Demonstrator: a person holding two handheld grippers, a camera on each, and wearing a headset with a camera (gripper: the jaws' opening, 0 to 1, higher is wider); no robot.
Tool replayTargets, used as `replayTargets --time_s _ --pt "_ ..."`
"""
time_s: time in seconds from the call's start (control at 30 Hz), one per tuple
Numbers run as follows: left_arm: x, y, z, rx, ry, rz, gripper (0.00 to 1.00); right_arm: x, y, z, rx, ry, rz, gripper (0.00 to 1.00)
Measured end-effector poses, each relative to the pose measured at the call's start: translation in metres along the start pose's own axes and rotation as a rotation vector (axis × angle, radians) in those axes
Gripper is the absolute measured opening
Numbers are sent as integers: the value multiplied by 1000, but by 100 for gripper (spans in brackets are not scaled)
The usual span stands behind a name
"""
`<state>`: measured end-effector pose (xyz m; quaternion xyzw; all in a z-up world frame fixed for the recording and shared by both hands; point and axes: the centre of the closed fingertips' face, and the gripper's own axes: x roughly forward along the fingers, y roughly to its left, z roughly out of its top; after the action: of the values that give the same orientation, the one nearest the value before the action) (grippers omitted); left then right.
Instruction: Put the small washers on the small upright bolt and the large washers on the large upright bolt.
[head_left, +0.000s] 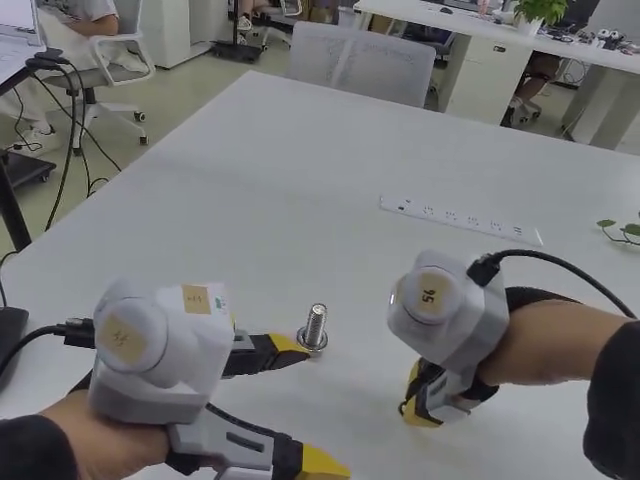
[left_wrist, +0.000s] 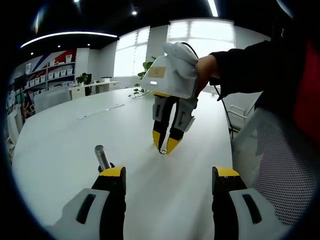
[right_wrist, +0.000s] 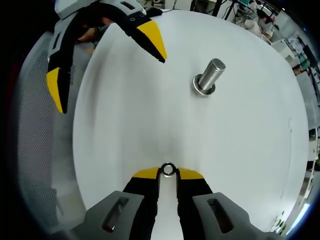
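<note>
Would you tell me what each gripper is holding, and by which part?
The right gripper pinches a washer by its outer edge, between its jaw tips; the left gripper is open, holding nothing.

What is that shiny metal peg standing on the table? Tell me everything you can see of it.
It is a bolt, silvery steel by its look, with a threaded shank and a wider collar at its foot. It stands upright on the white table. One finger of the open left gripper lies close beside its foot; whether they touch is unclear. The right gripper, shut on a washer, is apart from it.
</note>
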<state>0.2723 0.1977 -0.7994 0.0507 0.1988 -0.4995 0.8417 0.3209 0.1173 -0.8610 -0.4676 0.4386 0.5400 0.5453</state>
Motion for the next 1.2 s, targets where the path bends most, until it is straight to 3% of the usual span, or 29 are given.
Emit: replayTargets --time_s 0.7,0.97,1.2 --pt "1 -1 -1 1 5 -2 69 -8 -3 -53 99 37 -13 14" --pt "1 -1 -2 1 8 -4 69 -14 -10 -66 127 46 -27 14" --pt "1 -2 -3 1 11 -5 69 -18 -12 -67 130 47 -35 14"
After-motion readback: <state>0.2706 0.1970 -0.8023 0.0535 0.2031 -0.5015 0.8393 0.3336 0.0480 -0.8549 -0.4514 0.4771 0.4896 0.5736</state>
